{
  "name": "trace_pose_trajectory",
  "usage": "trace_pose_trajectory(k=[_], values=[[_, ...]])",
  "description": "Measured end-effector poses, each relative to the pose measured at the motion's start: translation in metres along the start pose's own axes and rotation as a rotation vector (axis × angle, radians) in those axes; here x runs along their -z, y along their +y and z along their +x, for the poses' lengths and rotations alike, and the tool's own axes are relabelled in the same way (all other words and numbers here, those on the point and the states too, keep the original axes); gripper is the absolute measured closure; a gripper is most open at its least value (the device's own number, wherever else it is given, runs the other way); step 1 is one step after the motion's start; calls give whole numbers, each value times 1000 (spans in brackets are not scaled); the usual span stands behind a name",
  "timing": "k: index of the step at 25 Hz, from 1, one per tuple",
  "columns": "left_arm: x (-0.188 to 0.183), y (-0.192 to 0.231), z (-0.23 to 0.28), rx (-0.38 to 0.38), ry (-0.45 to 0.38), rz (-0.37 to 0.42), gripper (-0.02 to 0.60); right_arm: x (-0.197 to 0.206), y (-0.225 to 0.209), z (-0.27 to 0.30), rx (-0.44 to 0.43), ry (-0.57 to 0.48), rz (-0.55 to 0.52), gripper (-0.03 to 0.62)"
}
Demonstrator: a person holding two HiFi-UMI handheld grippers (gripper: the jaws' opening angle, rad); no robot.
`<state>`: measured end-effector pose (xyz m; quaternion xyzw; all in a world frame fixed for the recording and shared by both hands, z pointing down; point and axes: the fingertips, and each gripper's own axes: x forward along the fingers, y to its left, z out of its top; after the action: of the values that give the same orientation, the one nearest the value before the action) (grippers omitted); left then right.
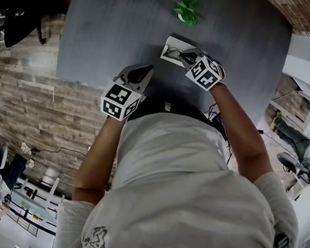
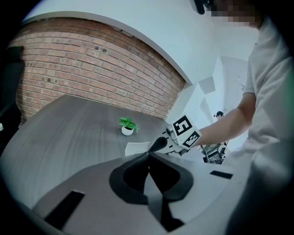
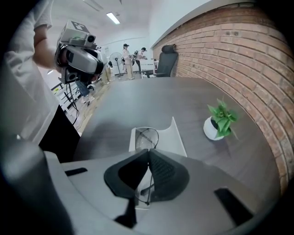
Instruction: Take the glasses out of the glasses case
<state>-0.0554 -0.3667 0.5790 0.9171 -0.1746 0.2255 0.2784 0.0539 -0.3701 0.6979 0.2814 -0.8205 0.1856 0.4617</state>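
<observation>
A white glasses case (image 1: 169, 46) lies open on the dark grey table (image 1: 112, 39). Thin wire-rimmed glasses (image 3: 147, 137) rest in the case (image 3: 177, 137), one lens showing past the jaw tips and the rest running back under them. My right gripper (image 3: 149, 152) points steeply down into the case, its jaws closed together on the thin frame. In the head view the right gripper (image 1: 185, 58) covers the case's near right part. My left gripper (image 1: 146, 71) hovers to the left of the case, shut and empty. In the left gripper view its jaws (image 2: 148, 155) meet with nothing between them.
A small green plant in a white pot (image 1: 188, 11) stands beyond the case, also in the right gripper view (image 3: 220, 120). A brick wall runs along the table's far side. An office chair (image 3: 165, 57) stands at the table's end, and people are far off in the room.
</observation>
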Motion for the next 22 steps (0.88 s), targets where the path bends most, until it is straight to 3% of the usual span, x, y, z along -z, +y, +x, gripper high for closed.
trace_pose_trajectory(k=[22], values=[[-24,-75,-10,-145,-137,20,571,-24,8,-110,52,-217,-87,580]])
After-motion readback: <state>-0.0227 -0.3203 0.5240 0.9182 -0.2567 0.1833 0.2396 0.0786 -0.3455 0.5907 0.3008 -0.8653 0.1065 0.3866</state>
